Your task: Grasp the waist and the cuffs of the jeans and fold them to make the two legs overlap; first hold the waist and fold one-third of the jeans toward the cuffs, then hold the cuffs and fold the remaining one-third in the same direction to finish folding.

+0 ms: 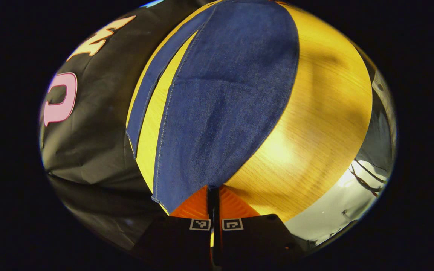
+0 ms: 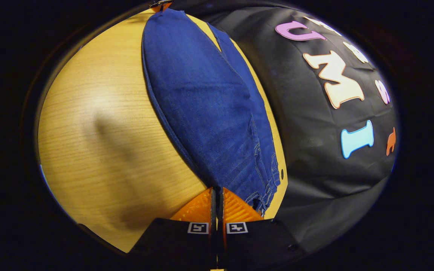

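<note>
Dark blue jeans [image 1: 224, 101] lie lengthwise on the wooden table [image 1: 326, 113], one leg over the other, with a strip of the lower leg [image 1: 145, 94] showing at the left. My left gripper [image 1: 213, 190] is shut on the cuff end at its near edge. In the right gripper view the jeans [image 2: 202, 98] stretch away from me, and the waist with pocket stitching [image 2: 266, 177] lies nearest. My right gripper [image 2: 217, 190] is shut on the waist's near edge. The left gripper [image 2: 160, 5] shows small at the far end of the jeans.
The black booth cloth [image 2: 315, 124] hangs right behind the table's far edge, close to the jeans. Bare wood [image 2: 107, 124] spreads on the other side of the jeans. A pale floor with cables [image 1: 356, 188] lies beyond the table's edge.
</note>
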Motion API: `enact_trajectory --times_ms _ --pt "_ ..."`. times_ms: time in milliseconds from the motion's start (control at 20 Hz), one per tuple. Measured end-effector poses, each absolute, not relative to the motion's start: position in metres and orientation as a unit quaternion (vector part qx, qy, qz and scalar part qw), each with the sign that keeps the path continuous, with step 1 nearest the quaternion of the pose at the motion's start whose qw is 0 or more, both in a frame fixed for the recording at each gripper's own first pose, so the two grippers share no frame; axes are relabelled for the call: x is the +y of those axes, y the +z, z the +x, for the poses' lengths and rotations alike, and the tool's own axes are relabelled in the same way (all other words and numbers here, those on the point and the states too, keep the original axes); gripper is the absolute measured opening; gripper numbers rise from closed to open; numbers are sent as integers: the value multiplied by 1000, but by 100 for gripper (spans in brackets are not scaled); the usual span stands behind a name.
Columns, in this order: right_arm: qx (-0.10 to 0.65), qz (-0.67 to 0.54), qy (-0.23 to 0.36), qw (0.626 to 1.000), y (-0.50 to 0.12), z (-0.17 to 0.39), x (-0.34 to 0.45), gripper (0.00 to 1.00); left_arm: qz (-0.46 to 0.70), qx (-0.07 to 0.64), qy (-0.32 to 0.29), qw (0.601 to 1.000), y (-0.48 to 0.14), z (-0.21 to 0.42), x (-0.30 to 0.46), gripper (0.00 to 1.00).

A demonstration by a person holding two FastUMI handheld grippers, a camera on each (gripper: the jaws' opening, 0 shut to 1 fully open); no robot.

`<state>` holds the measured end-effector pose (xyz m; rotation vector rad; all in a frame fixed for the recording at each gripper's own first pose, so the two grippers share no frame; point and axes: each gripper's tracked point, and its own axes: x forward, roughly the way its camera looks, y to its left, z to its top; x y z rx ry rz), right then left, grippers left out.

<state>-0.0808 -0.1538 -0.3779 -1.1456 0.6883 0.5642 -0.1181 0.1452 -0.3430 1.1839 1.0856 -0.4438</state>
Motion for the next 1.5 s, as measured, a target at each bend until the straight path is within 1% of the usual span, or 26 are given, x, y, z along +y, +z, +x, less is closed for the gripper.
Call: enact_trajectory --times_ms 100,200,250,350,550,700,800,950,1150,1250,1300,1500 --pt "302 -500 229 779 -358 -73 -152 2 471 501 -174 705 -336 -112 141 0" --pt "286 -478 201 806 -336 -62 -150 2 457 472 -135 742 -313 -89 139 0" --pt "285 -464 187 818 -327 -58 -149 2 456 464 -118 751 -302 -79 140 0" --pt "277 -442 160 838 -309 -45 -147 2 450 451 -100 764 -282 -62 133 0" --pt "256 -402 95 874 -270 -8 -145 2 442 441 -88 776 -257 -28 133 0" --pt "250 -354 34 901 -250 31 -146 2 430 417 -76 797 -236 22 130 0" --pt "249 -318 4 915 -245 58 -142 2 416 401 -66 813 -222 60 129 0" --pt "239 -307 -22 921 -242 96 -135 2 401 389 -67 827 -214 104 127 0" --pt "241 -304 -45 921 -250 138 -130 2 419 374 -80 824 -222 167 125 0" --pt "242 -303 -59 920 -254 155 -131 2 419 362 -84 828 -230 198 122 0" --pt "243 -302 -64 920 -258 163 -131 1 413 362 -87 831 -235 211 120 0" --pt "244 -308 -78 916 -276 194 -129 2 342 367 -87 860 -260 260 111 0"
